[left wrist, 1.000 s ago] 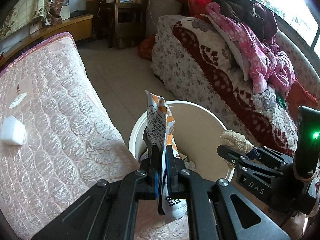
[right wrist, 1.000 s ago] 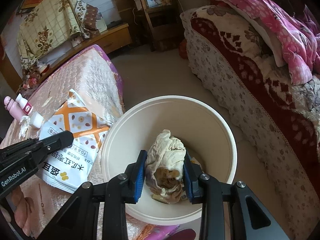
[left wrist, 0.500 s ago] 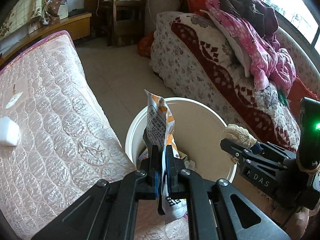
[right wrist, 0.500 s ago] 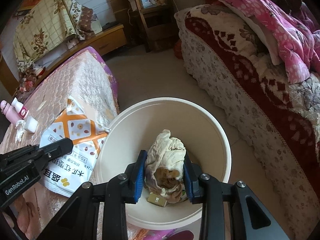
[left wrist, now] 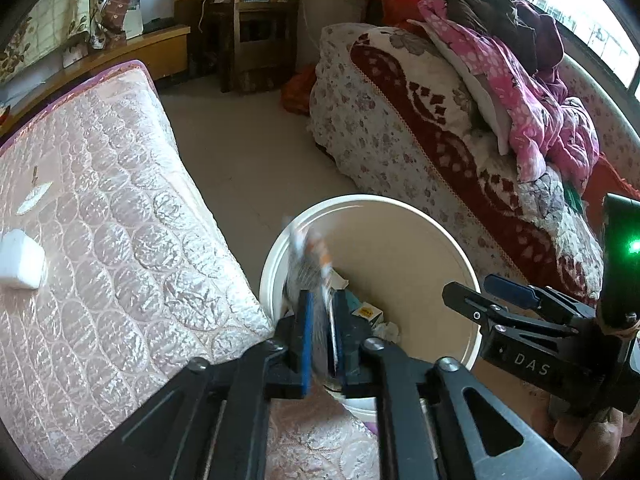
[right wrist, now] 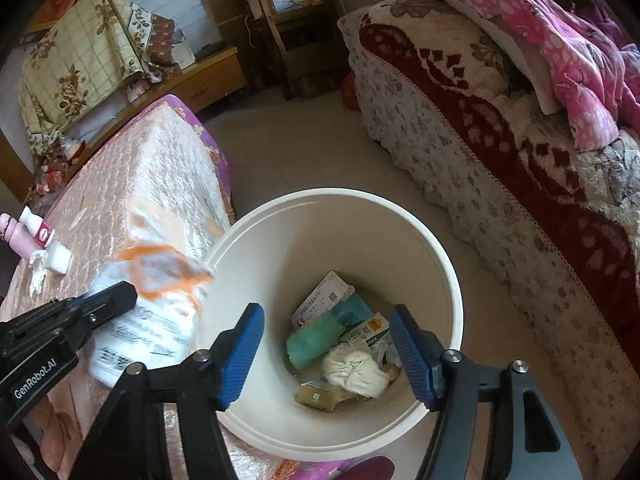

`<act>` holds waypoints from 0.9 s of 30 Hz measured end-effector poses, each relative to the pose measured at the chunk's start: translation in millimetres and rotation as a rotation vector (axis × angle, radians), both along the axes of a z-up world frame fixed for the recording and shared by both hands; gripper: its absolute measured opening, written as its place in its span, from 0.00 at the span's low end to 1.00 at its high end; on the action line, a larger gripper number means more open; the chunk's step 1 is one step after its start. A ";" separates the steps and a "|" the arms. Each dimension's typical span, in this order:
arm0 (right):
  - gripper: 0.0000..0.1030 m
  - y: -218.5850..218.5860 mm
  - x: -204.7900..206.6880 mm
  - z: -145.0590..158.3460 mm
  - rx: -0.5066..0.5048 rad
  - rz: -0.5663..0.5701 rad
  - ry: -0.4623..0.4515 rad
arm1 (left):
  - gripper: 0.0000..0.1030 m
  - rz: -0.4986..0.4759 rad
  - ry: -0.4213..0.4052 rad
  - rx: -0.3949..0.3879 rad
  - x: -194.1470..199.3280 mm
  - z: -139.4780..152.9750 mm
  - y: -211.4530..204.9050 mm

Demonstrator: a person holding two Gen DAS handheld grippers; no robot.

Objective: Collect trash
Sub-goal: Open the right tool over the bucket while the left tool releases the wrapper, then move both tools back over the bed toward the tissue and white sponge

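A white trash bucket (right wrist: 444, 264) stands on the floor between a table and a sofa; it also shows in the left wrist view (left wrist: 460, 248). My right gripper (right wrist: 334, 350) is open above it, and a crumpled tissue wad (right wrist: 354, 368) lies inside among other trash. My left gripper (left wrist: 320, 332) has its jaws slightly apart around an orange-and-white snack bag (left wrist: 310, 268), which is motion-blurred; whether the pads still grip it is unclear. The bag (right wrist: 148, 312) hangs at the bucket's left rim.
A table with a pink quilted cover (left wrist: 100, 220) lies left of the bucket, with a white block (left wrist: 20, 260) and a pink bottle (right wrist: 24, 236) on it. A floral sofa (left wrist: 420, 128) piled with clothes stands right. Tiled floor (left wrist: 248, 152) runs between.
My right gripper opened and the tissue wad dropped into the bucket. The snack bag in my left gripper has blurred and sunk lower as the jaws parted slightly.
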State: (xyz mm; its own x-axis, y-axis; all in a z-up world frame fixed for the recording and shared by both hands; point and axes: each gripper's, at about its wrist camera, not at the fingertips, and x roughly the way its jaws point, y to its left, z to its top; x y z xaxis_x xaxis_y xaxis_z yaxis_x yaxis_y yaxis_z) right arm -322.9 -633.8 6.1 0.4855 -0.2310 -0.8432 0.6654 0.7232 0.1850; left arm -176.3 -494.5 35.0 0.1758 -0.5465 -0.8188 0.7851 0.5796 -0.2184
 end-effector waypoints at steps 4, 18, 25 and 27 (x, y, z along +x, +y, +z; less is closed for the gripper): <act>0.67 1.8 0.8 0.4 -0.002 0.001 0.005 | 0.43 0.014 -0.004 -0.015 -0.9 3.2 5.3; 0.67 31.5 20.2 22.2 -0.062 0.046 -0.030 | 0.63 0.144 -0.100 -0.033 13.6 25.7 51.9; 0.67 60.3 40.3 33.7 -0.090 0.102 -0.067 | 0.66 0.221 -0.138 -0.042 27.7 36.6 86.0; 0.67 69.2 46.8 35.9 -0.093 0.124 -0.076 | 0.71 0.243 -0.153 -0.047 30.7 39.5 97.0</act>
State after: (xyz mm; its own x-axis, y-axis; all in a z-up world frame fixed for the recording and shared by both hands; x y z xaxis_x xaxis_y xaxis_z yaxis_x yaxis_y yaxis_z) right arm -276.0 -564.6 42.0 0.5763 -0.2406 -0.7810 0.5567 0.8152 0.1597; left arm -145.6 -397.5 74.5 0.4256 -0.5097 -0.7477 0.6502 0.7469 -0.1391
